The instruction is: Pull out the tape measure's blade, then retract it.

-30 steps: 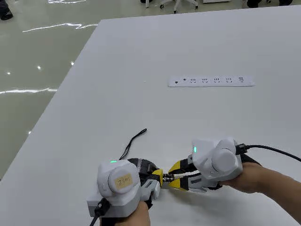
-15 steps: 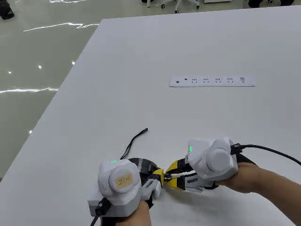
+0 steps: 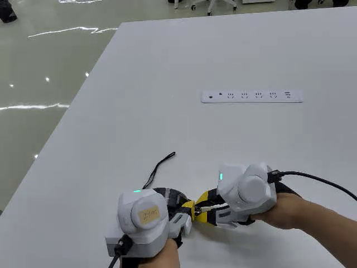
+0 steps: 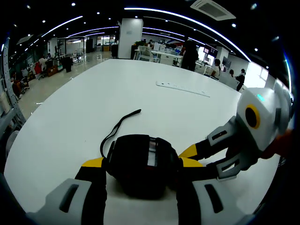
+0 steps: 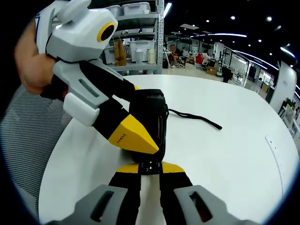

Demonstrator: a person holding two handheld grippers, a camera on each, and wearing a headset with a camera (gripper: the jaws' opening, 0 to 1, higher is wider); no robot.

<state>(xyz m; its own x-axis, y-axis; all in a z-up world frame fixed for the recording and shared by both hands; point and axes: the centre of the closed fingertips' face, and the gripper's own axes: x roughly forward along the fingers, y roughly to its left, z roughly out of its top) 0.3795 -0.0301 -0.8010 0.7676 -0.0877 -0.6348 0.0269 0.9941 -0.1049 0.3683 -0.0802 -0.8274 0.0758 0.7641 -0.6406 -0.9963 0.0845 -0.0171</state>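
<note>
Open-plan office: distant desks [image 4: 161, 55], storage shelving [image 5: 140, 33], strip ceiling lights [image 4: 140, 8].

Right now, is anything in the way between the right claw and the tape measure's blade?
No, nothing visible. The right claw is closed on the blade tip, close against the tape measure that the left claw grips.

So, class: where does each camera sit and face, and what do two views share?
Head view: on the headset, looking down at the table; a hand shows.
Left gripper view: on the left gripper, facing the tape its jaws clamp.
Right gripper view: on the right gripper, facing the blade tip its jaws pinch.
Shared: both gripper views show tape and strap.
</note>
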